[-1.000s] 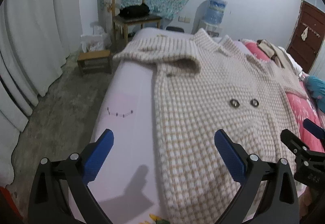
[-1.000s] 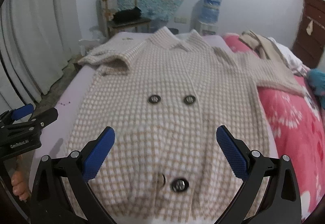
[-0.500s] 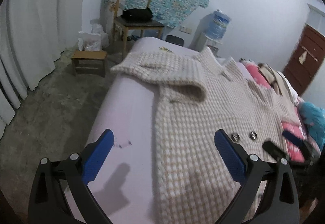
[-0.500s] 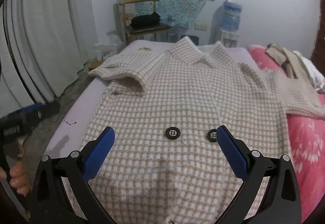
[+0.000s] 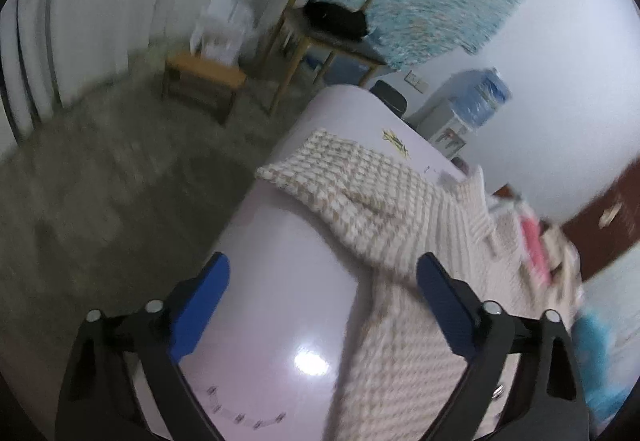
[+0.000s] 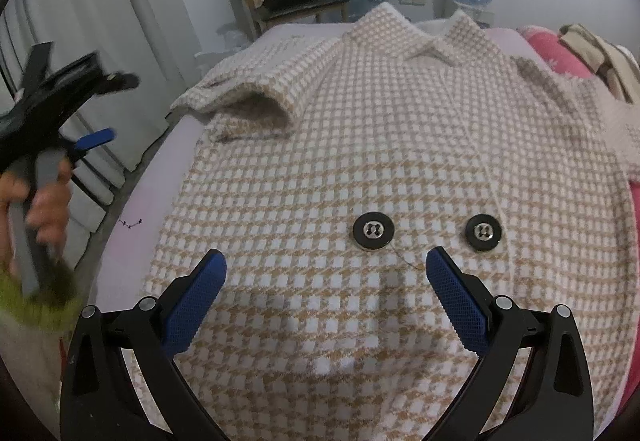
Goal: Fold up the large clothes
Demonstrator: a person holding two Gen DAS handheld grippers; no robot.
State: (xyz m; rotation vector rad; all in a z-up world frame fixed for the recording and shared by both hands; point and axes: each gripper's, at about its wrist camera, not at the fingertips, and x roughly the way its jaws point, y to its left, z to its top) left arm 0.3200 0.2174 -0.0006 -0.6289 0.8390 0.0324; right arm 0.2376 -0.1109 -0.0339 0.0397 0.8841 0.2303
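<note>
Houndstooth coat [image 6: 360, 169] lies flat, buttoned, one sleeve [image 5: 360, 197] folded; your left claw [image 5: 322, 307] narrows empty, right claw [image 6: 326, 295] gapes empty.

Left gripper [image 5: 322, 305]: tilted downward, rolled to one side, jaws wide but closing, nothing between the blue pads [image 5: 200, 315]. Right gripper [image 6: 326, 301]: tilted downward, jaws spread wide, pads free of contact. A hand [image 6: 44, 209], off to the right gripper's left, grasps the left gripper's handle.
</note>
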